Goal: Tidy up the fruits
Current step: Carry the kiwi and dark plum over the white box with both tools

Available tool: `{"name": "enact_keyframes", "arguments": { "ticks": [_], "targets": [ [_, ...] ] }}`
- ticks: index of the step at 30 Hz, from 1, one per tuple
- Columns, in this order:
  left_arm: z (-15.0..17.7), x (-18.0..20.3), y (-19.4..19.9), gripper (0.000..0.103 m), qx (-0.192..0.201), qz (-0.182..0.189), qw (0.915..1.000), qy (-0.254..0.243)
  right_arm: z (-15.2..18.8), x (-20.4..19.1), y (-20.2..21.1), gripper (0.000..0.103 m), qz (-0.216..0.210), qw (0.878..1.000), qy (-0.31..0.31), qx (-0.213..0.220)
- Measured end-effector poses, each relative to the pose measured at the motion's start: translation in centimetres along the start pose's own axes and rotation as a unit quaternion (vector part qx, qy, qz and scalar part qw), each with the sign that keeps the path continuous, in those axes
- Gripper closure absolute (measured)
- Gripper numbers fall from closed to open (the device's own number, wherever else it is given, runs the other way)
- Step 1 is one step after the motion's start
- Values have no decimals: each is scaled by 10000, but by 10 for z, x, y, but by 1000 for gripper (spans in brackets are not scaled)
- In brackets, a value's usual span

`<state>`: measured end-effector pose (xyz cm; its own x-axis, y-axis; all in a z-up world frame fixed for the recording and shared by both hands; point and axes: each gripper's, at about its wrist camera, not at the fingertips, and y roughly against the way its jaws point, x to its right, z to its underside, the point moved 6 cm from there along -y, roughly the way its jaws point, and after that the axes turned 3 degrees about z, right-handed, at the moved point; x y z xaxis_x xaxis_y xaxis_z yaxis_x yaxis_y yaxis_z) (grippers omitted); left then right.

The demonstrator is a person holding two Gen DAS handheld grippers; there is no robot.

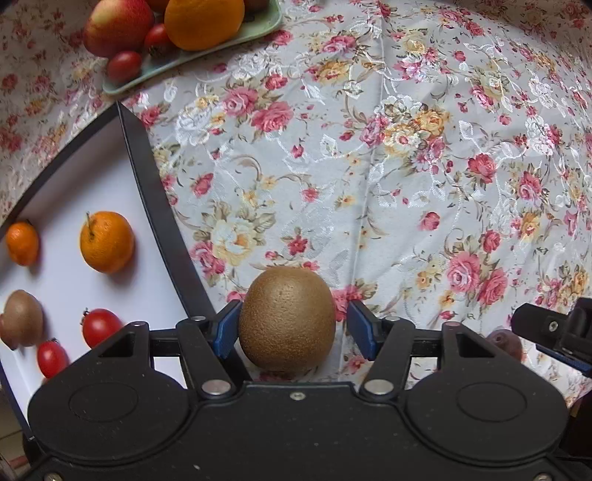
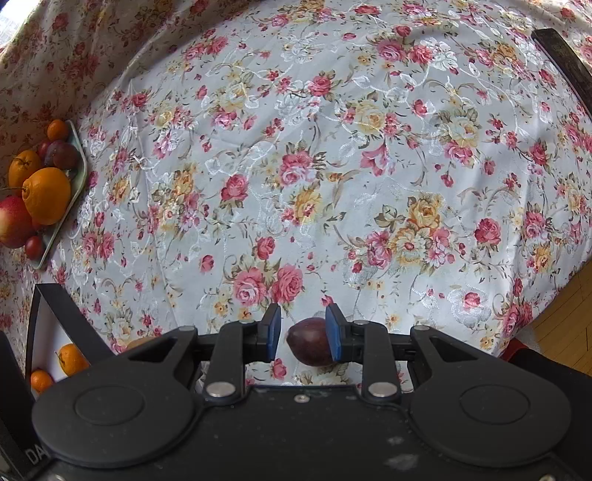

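Below — fuzzy, egg-shaped kiwi (image 1: 286, 318)

Only the cut-off white letters "DA" can be read, on a black casing (image 2: 22, 449) at the lower left edge.

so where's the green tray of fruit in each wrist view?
Left wrist: green tray at top left, cut off by the upper edge, beyond the white board.
Right wrist: green tray at the far left edge, about mid-height, seen nearly edge-on.
Shared landmark: the big orange next to the red apple on it.
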<state>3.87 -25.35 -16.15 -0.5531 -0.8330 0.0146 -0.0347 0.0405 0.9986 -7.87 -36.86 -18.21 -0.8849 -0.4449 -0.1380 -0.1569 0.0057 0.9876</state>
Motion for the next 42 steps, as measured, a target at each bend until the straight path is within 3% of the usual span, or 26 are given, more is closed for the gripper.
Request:
{"name": "enact_keyframes", "arguments": {
  "ticks": [3, 9, 19, 25, 33, 42],
  "targets": [
    [0, 1, -4, 40, -118, 256, 9995, 123, -1, 4, 0, 73, -11, 10000, -14, -1],
    [-1, 10, 0, 47, -90, 231, 9994, 224, -7, 12, 3, 73, -62, 9999, -68, 103],
    [-3, 11, 3, 47, -98, 472, 9973, 547, 9, -3, 12, 73, -489, 9980, 384, 113],
    [-13, 7, 24, 47, 160, 625, 9956, 678, 25, -10, 0, 73, -395, 9974, 598, -61],
    [-20, 2, 47, 47, 603, 404, 9945, 749, 24, -8, -11, 69, -172, 9978, 642, 1],
    [-19, 1, 54, 47, 665, 482, 9936, 772, 30, -15, -21, 66, -119, 9971, 751, -42]
  ]
}}
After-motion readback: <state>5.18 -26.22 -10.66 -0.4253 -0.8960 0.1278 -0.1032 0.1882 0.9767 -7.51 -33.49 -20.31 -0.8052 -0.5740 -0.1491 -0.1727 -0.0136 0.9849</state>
